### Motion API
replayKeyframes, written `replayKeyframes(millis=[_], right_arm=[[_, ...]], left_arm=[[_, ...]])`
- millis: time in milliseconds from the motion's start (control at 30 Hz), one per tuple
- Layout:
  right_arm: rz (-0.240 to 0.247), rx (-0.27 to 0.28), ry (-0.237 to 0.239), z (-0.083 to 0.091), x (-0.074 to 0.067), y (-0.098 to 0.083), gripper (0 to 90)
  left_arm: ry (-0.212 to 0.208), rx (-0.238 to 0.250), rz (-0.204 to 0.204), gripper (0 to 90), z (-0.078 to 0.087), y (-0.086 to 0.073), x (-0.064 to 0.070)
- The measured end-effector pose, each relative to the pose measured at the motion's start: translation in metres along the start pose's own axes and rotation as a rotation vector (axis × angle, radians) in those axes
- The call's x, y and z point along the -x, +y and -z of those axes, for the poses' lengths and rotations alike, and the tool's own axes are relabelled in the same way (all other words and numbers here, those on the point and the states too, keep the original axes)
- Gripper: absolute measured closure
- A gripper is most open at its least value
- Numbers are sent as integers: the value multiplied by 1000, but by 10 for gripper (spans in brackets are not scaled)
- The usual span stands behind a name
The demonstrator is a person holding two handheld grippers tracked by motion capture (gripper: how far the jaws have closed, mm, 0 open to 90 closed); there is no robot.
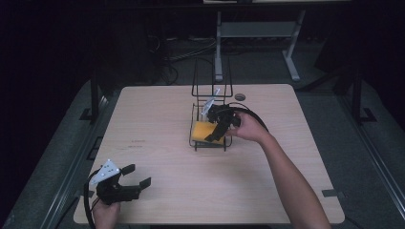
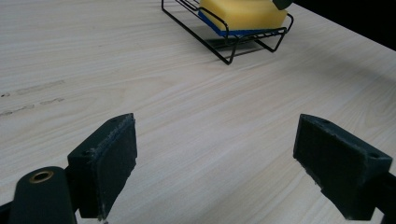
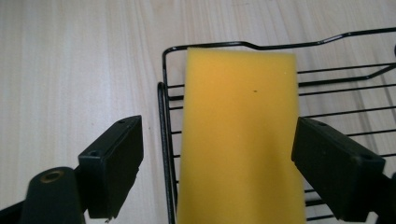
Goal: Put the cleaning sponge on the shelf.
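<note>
From the high view, I see a pale wooden table (image 1: 157, 191) with a black wire rack (image 1: 210, 119) standing a little past its middle. A yellow sponge (image 1: 200, 130) lies in the rack's low tray. My right gripper (image 1: 217, 128) reaches in over that tray from the right, its jaws pointing down and toward me onto the sponge. My left gripper (image 1: 138, 179) hovers near the front left corner, well apart from the rack, with its jaws spread and nothing between them. The right hand is plainly the nearer one.

In the left gripper view, both black pads stand wide apart over bare wood. The rack (image 2: 233, 44) sits far ahead and slightly right of centre, and the sponge (image 2: 245, 11) in it shows a yellow top over a blue underside.

In the right gripper view, I look almost straight down. The sponge (image 3: 240, 135) runs lengthwise away from the camera, its long axis in line with the jaws' reach, its short width lying across the gap. The right pad is just beside the sponge's right edge; whether it touches I cannot tell. The left pad stands apart from the left edge, outside the rack's (image 3: 164, 140) wire rim. So the jaws are open and straddle the sponge without clamping it. I judge that closing would pinch it across its narrow width, though the left pad could meet the rim wire first.
</note>
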State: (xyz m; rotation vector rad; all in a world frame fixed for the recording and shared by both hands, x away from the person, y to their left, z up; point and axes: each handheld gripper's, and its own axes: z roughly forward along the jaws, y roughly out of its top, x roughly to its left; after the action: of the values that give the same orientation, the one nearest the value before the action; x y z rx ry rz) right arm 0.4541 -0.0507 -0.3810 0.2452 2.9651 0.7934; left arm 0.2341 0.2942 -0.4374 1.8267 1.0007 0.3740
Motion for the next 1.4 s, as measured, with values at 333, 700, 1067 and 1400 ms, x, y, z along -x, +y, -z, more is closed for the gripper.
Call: replayKeyframes(millis=[333, 700, 1067, 1400], right_arm=[[-3, 3, 25, -5, -11, -2, 166], [15, 15, 34, -5, -26, 0, 165], [27, 18, 44, -8, -37, -2, 164], [43, 26, 48, -5, -54, -10, 163]], left_arm=[[0, 4, 1, 129, 0, 0, 1], [-1, 4, 1, 128, 0, 0, 1], [-2, 7, 5, 128, 0, 0, 0], [-2, 7, 2, 128, 0, 0, 1]])
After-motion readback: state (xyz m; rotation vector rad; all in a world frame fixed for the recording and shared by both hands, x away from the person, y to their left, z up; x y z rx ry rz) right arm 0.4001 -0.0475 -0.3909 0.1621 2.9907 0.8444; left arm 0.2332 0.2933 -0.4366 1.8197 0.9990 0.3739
